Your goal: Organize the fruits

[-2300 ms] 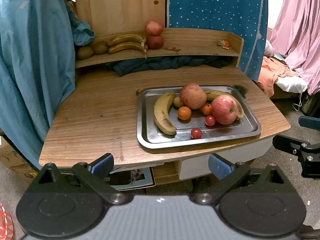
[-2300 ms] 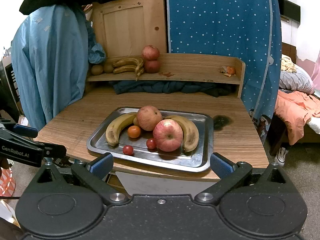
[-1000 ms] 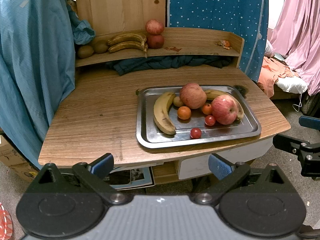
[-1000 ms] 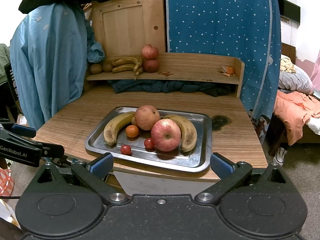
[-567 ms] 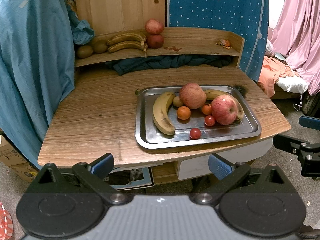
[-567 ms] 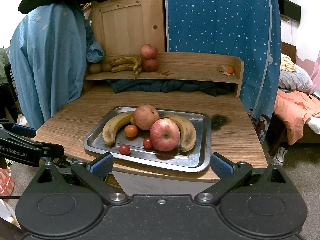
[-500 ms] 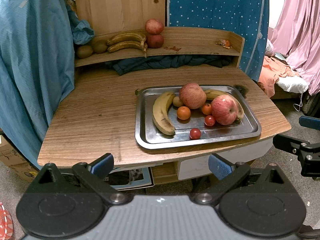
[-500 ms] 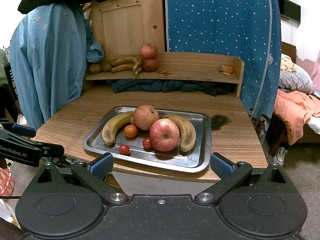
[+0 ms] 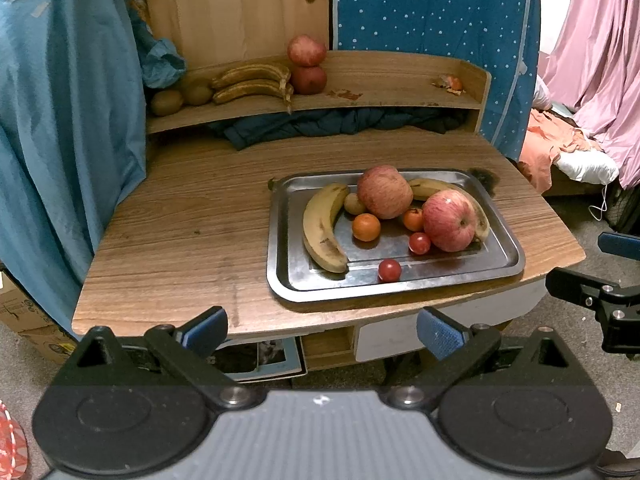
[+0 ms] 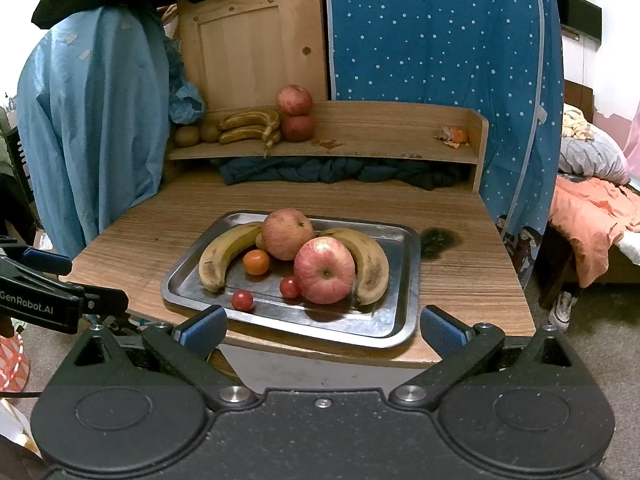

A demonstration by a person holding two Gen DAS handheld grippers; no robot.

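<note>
Rectangular steel tray (image 10: 404,280) of apples, bananas and tomatoes on the wooden tabletop (image 9: 188,232) (both grippers' jaws spread wide, empty).

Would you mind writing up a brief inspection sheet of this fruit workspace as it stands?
Surface: wooden table with a dark stain beside the tray's far right corner.
Job's things: metal tray holds two bananas, two apples, a kiwi, small oranges and cherry tomatoes. The shelf carries kiwis, bananas and two stacked apples.
Clutter: peel scraps at the shelf's right end; dark cloth under the shelf.
Grippers: left gripper and right gripper both open, empty, short of the table edge.
Cables: a white cord on the floor at right.
Surroundings: blue drapes, bedding, carpet.
</note>
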